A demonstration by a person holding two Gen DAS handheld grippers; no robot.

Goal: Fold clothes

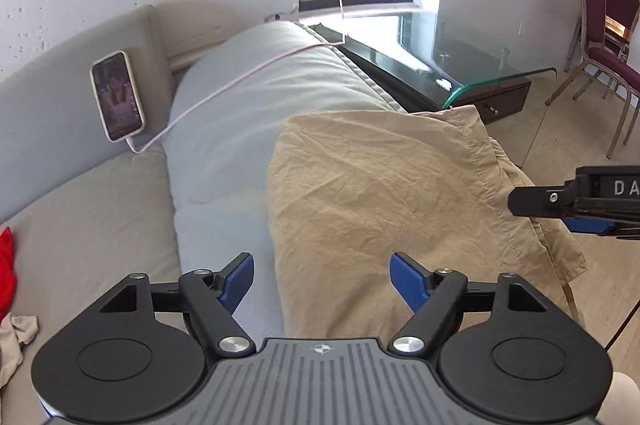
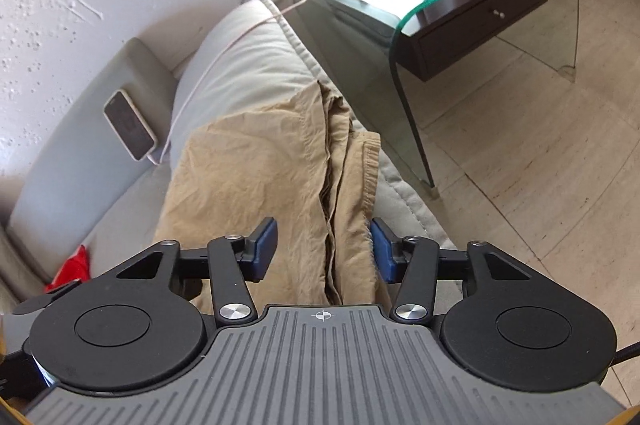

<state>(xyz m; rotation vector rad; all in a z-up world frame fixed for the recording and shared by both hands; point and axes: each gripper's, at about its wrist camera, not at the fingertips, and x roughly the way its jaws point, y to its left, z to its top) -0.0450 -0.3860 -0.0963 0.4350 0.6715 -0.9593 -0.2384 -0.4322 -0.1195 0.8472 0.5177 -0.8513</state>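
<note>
**Left wrist view, what've we got?**

**A:** left gripper (image 1: 322, 281) is spread wide, blue pads well apart, nothing pinched. The tan garment (image 1: 384, 193) lies flat on the grey sofa cushion (image 1: 224, 129), its near edge running between the pads but neither one pressing it. The right gripper (image 1: 540, 201) pokes in from the right, over the garment's hemmed edge. A phone (image 1: 117, 96) leans on the sofa back with a cable (image 1: 224, 89) trailing across the cushion.

**B:** and the right wrist view?

**A:** same deal. Right gripper (image 2: 324, 249) is let go, jaws parted. The garment (image 2: 256, 169) sits folded over with bunched layers down the middle, which pass between the pads without being clamped. Glass table (image 2: 404, 25) just beside the sofa, something red (image 2: 74, 267) lower left.
</note>
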